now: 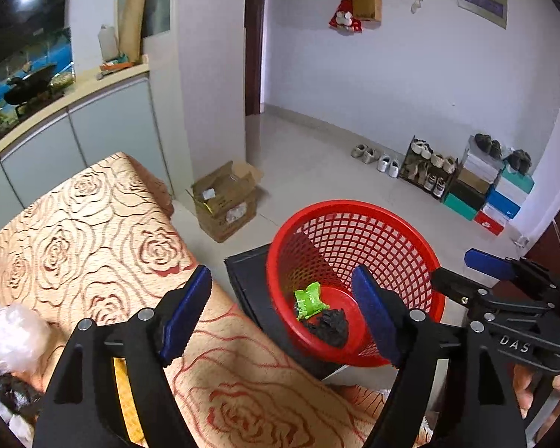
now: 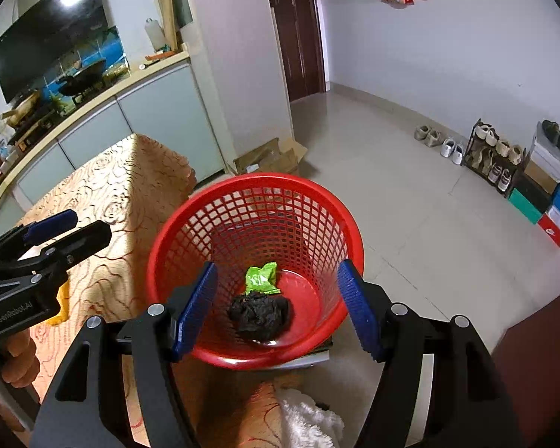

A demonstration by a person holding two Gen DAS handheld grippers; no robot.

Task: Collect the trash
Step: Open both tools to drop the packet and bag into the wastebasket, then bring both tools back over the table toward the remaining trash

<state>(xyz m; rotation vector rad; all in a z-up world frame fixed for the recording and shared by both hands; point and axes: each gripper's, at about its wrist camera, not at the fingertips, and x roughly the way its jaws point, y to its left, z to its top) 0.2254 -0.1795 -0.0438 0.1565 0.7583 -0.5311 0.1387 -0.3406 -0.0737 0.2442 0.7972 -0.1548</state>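
grippers wide open, empty

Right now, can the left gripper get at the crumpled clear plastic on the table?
Probably yes. The left gripper is open and empty, and the clear plastic lies beside it on the patterned tablecloth, nothing between them.

Your red basket at twelve o'clock is glossy lattice plastic; inside, a shiny green wrapper and a matt, crinkled black bag. At nine o'clock the rose-patterned tablecloth looks woven, textured cloth. Your gripper pads are ribbed blue plastic.
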